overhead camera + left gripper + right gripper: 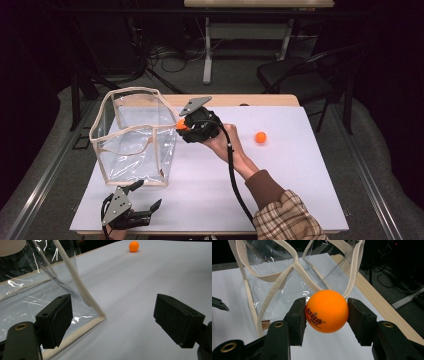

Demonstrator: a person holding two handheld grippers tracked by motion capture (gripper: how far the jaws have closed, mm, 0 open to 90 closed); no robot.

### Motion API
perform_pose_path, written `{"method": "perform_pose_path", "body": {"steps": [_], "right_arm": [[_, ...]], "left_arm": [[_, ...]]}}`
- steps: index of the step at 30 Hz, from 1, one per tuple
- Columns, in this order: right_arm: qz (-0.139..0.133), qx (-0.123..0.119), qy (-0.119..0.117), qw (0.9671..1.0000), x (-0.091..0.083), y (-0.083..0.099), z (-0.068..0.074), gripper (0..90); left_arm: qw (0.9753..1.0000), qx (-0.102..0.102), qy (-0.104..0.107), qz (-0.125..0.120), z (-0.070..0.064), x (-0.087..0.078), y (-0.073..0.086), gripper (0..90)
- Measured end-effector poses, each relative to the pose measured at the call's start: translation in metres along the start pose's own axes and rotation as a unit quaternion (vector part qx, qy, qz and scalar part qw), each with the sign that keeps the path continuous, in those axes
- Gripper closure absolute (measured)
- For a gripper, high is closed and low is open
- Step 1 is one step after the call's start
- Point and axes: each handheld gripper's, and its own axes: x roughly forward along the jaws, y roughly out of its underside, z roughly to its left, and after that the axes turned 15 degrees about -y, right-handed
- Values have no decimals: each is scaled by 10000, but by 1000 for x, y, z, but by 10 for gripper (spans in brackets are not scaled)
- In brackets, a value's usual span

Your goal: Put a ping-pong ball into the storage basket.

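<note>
Right tongs clamp 1 orange ball at the clear bag's right rim, probably for dropping in; left tongs wide apart by its near corner; second ball far right on table.

Two orange balls: one, another. One clear bag. Two tools: left, right.

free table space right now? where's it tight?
Bare white table lies between the clear bag and the loose orange ball, along the near edge beside the left claw, and right of that ball. Tight at the bag's right wall, where the right claw holds a ball.
</note>
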Motion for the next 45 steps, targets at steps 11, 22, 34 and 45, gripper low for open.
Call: {"method": "perform_pose_path", "body": {"steps": [11, 22, 34, 45], "right_arm": [[-6, -35, -21, 10000, 2, -7, 2, 507], [-31, -98, -29, 9999, 3, -17, 3, 507], [-68, -115, -60, 9999, 10, -31, 7, 507], [-58, -116, -35, 9999, 12, -39, 4, 507]], "left_arm": [[10000, -2, -1, -5, 0, 0, 0, 158], [10000, 14, 12, -3, 0, 0, 0, 158], [10000, -8, 38, -4, 0, 0, 0, 158], [10000, -18, 43, -13, 0, 0, 0, 158]]}}
